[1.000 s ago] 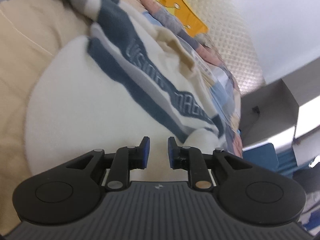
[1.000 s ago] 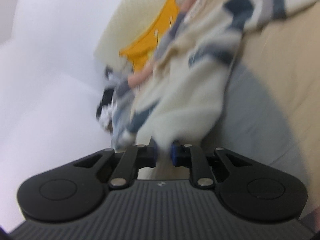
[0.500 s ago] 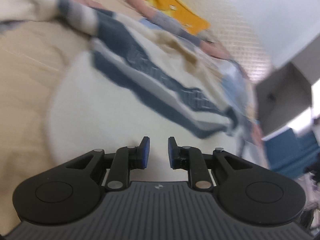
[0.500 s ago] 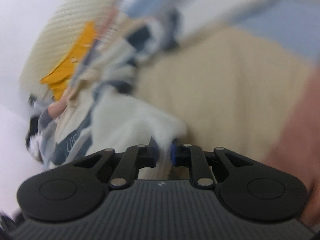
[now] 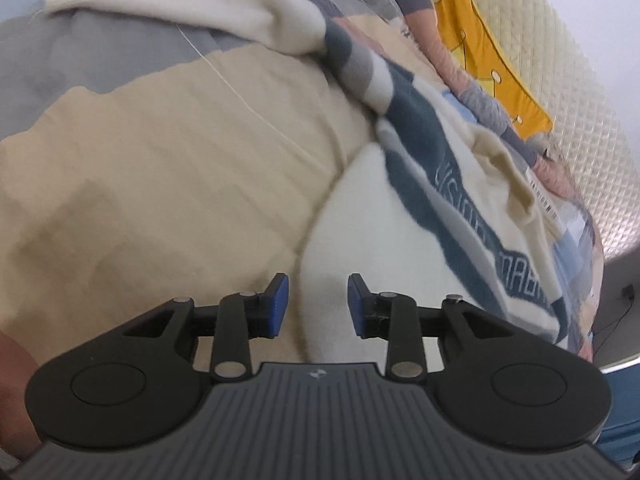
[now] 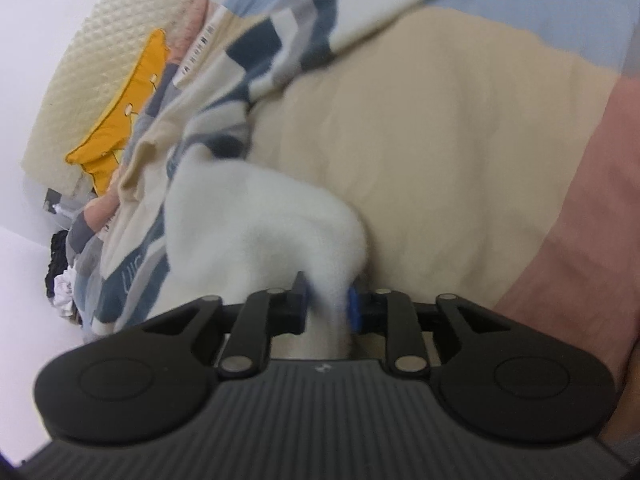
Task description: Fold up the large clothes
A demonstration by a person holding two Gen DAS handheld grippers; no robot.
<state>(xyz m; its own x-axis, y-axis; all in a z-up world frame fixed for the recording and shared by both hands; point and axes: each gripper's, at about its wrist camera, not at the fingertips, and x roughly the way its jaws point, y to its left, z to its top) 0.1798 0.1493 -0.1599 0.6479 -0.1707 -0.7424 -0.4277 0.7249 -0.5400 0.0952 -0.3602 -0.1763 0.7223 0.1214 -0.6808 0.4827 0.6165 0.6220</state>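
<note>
Both tools are opening over the cream, navy-striped sweater [image 5: 372, 216], right [image 6: 326, 302] still around its hem.

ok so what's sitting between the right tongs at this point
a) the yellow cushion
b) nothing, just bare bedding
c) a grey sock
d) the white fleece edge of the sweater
d: in the right wrist view the white edge of the sweater runs down between the pads of the right tongs, which are opening; the yellow cushion lies far off by the headboard.
</note>
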